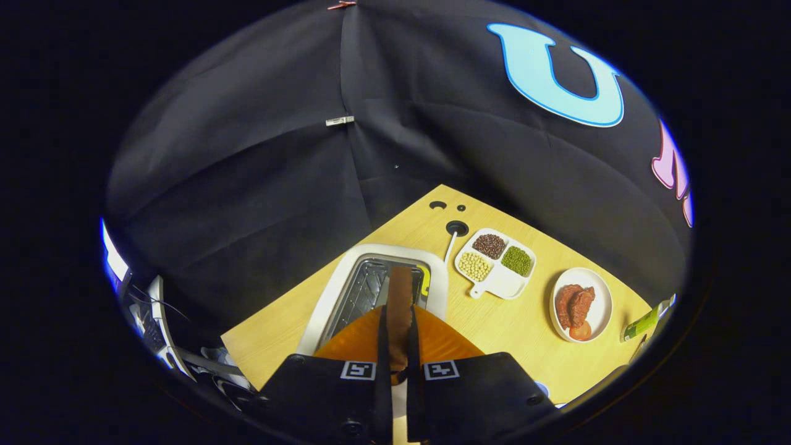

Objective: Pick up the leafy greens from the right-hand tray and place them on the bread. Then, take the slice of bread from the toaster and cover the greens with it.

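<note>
A: Gripper (pixel 398 346) state?
B: Fingers were nearly closed, pinching the bread slice (pixel 399 309) edge-on between them, both pressing on it.
A: Where was the slice?
B: Held upright just over the toaster (pixel 334 296) slot, probably so it clears the slot walls.
A: Anything else?
B: Divided bean dish (pixel 502 285) and meat plate (pixel 600 312) sat beyond, on the wooden table (pixel 507 327). Greens not spotted.
</note>
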`<action>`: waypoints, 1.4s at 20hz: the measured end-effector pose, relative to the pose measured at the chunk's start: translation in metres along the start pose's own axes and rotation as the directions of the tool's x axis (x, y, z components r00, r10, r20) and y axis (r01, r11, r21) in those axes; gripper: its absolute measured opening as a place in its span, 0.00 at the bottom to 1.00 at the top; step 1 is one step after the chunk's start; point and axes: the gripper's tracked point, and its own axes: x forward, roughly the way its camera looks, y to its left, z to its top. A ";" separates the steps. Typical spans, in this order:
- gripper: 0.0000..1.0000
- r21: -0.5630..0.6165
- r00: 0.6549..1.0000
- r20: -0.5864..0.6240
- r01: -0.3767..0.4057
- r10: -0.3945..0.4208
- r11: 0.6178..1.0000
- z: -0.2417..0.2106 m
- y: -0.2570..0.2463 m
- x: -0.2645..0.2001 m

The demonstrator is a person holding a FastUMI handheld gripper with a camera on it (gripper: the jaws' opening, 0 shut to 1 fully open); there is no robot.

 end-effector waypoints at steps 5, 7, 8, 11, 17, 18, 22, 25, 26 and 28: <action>0.13 0.042 0.996 0.088 -0.039 0.035 0.998 0.034 -0.006 -0.047; 0.13 0.050 0.991 0.128 -0.049 0.042 0.998 0.046 -0.012 -0.071; 0.14 0.053 0.988 0.147 -0.051 0.043 0.997 0.051 -0.017 -0.084; 0.13 0.079 0.980 0.197 -0.049 0.032 0.996 0.057 -0.037 -0.124; 0.13 0.231 0.971 0.235 -0.016 -0.039 0.973 0.016 -0.091 -0.189; 0.14 0.254 0.970 0.236 0.003 -0.065 0.967 0.004 -0.103 -0.193; 0.14 0.351 0.971 0.190 0.074 -0.149 0.933 -0.064 -0.139 -0.196; 0.14 0.406 0.971 0.140 0.123 -0.194 0.906 -0.113 -0.155 -0.188; 0.13 0.433 0.972 0.127 0.127 -0.200 0.892 -0.127 -0.156 -0.180; 0.14 0.492 0.973 0.111 0.123 -0.202 0.862 -0.147 -0.156 -0.167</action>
